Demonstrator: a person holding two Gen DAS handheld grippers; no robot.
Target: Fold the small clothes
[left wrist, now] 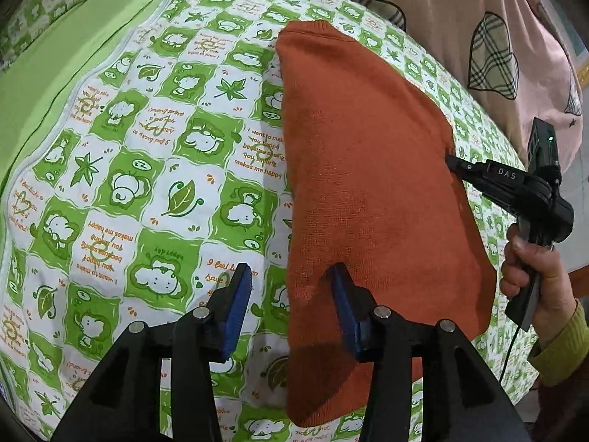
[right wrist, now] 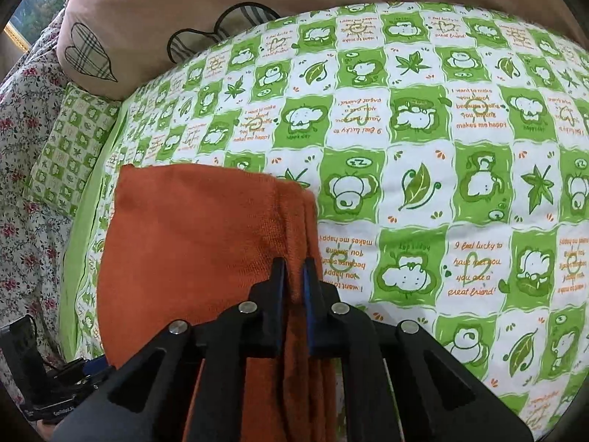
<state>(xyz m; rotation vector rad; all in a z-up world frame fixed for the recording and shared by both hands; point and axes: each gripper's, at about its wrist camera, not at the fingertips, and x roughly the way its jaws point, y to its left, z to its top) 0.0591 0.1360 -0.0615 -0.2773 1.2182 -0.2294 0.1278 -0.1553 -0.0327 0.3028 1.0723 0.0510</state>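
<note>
An orange knitted garment (left wrist: 368, 191) lies folded on a bed covered by a green-and-white checked sheet (left wrist: 154, 169) printed with leaves, little cartoon animals and orange lettering. In the left wrist view the garment is a long, narrow shape running from near the camera toward the far side of the bed, its surface mostly flat.

The left gripper (left wrist: 292, 305) points steeply down at the garment's left edge. Its jaws stand apart: the left finger hovers over bare sheet and the right finger over the orange knit, with the garment's edge running between them. Neither blue pad presses on the cloth, so nothing is clamped.

The right gripper (right wrist: 293, 276) has its jaws drawn close together on a bunched fold of the garment (right wrist: 206, 228), the cloth pinched between the two pads along its right-hand edge. From the left wrist view the same gripper (left wrist: 451, 162) reaches in from the right, its tip meeting the garment's edge, and a hand (left wrist: 530, 272) in a yellow-green sleeve (left wrist: 563, 346) grips its handle.

A pink pillow (left wrist: 460, 37) with plaid leaf patches lies along the far side of the bed. In the right wrist view a floral cloth (right wrist: 25, 154) shows at the left edge, beside a smaller pillow (right wrist: 70, 147) in the same green check.
</note>
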